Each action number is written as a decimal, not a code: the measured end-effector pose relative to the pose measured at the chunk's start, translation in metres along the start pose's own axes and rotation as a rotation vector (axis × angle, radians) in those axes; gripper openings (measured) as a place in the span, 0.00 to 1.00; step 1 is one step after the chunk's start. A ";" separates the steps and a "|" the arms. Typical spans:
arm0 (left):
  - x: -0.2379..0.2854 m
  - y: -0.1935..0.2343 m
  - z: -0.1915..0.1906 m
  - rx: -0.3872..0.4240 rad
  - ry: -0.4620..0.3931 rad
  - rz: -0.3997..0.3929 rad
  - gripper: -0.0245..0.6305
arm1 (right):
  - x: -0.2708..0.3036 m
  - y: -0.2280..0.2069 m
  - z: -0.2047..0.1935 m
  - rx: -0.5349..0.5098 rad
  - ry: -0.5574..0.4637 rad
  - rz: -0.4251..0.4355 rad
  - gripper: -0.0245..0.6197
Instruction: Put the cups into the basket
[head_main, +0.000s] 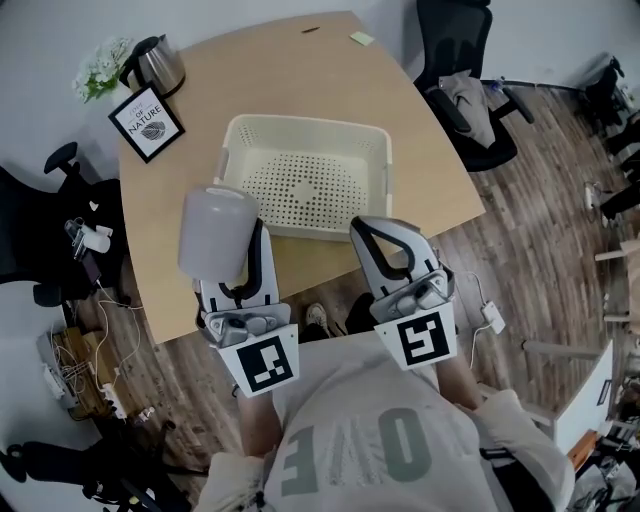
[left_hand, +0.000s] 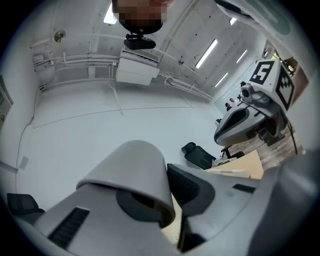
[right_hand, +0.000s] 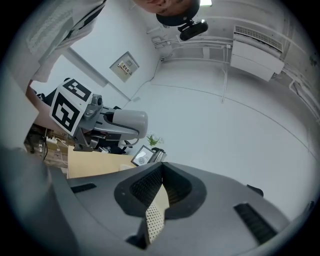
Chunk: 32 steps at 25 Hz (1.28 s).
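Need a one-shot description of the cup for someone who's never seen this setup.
Find the tan wooden table with the cream perforated basket on it. Off the basket's near left corner, the left gripper grips the cup by its wall. It is plain pale grey, the only cup in view; the right gripper holds nothing.

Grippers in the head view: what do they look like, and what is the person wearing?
The left gripper and right gripper match: light grey moulded bodies, curved fingers lined with black textured pads, and a cube with black-and-white square markers at the rear of each. The person wears a pale shirt with large grey lettering.
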<state>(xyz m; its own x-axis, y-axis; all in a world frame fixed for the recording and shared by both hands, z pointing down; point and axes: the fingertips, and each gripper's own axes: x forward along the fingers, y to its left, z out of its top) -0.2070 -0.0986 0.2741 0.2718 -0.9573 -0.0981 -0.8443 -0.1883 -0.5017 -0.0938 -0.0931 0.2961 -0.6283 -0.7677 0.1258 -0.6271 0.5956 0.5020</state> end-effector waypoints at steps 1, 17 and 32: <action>0.004 0.000 -0.001 0.000 0.002 -0.008 0.12 | 0.003 -0.002 -0.002 0.002 0.011 0.000 0.04; 0.072 0.007 0.001 0.025 0.070 0.082 0.12 | 0.078 -0.045 -0.017 0.034 -0.074 0.156 0.04; 0.187 -0.032 -0.034 0.172 0.241 -0.050 0.12 | 0.141 -0.110 -0.052 0.082 -0.132 0.223 0.04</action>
<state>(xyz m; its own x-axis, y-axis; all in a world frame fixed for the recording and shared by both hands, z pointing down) -0.1445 -0.2792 0.3011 0.1763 -0.9762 0.1266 -0.7361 -0.2162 -0.6414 -0.0892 -0.2789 0.3029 -0.8061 -0.5815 0.1101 -0.4985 0.7674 0.4031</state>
